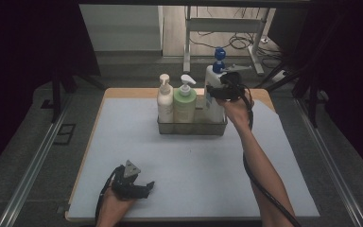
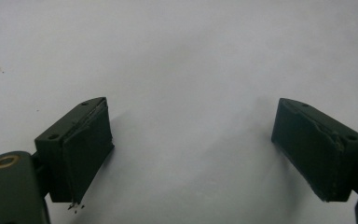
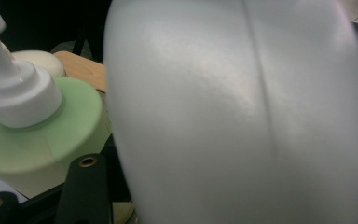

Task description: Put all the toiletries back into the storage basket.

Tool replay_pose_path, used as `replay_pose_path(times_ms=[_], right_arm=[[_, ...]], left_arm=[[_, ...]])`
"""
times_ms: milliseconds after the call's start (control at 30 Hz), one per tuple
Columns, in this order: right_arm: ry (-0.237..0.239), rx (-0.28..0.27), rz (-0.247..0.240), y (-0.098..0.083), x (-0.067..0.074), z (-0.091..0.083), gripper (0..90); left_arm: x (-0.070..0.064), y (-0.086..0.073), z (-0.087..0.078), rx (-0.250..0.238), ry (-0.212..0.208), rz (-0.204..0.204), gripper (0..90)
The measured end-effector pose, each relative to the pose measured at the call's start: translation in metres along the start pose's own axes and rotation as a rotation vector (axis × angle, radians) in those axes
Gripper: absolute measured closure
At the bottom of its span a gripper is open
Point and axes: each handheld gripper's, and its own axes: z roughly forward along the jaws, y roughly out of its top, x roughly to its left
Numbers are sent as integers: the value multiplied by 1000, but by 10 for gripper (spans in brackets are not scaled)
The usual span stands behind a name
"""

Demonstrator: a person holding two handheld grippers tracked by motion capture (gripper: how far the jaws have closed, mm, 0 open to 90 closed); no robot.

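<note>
A white bottle (image 1: 213, 109) with a blue pump (image 1: 219, 54) stands upright at the right end of a clear tray (image 1: 191, 127). My right gripper (image 1: 217, 90) is shut on its upper body from the right. In the right gripper view the white bottle (image 3: 237, 116) looms close between the jaws, and whether its base touches the tray is hidden. A green pump bottle (image 1: 185, 106) (image 3: 37, 149) and a cream pump bottle (image 1: 165, 101) (image 3: 37, 58) stand in the tray to its left. My left gripper (image 1: 146, 187) (image 2: 191, 149) rests open at the front left, with nothing between its fingers (image 2: 81, 149).
A pale mat (image 1: 194, 179) covers the wooden table (image 1: 123, 92). Metal rails (image 1: 38, 156) run along both sides of the table. Behind the table stand a metal frame (image 1: 227, 28) and loose cables (image 1: 238, 42) on the floor.
</note>
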Motion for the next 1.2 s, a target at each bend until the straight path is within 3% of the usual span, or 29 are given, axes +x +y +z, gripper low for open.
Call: replay_pose_path(times_ms=[400,1200], right_arm=[[2,20,1,-19,2,17,401],[21,84,-7,-50,3,23,401]], left_arm=[[0,0,0,-1,0,-1,120],[0,0,0,0,1,1,121]])
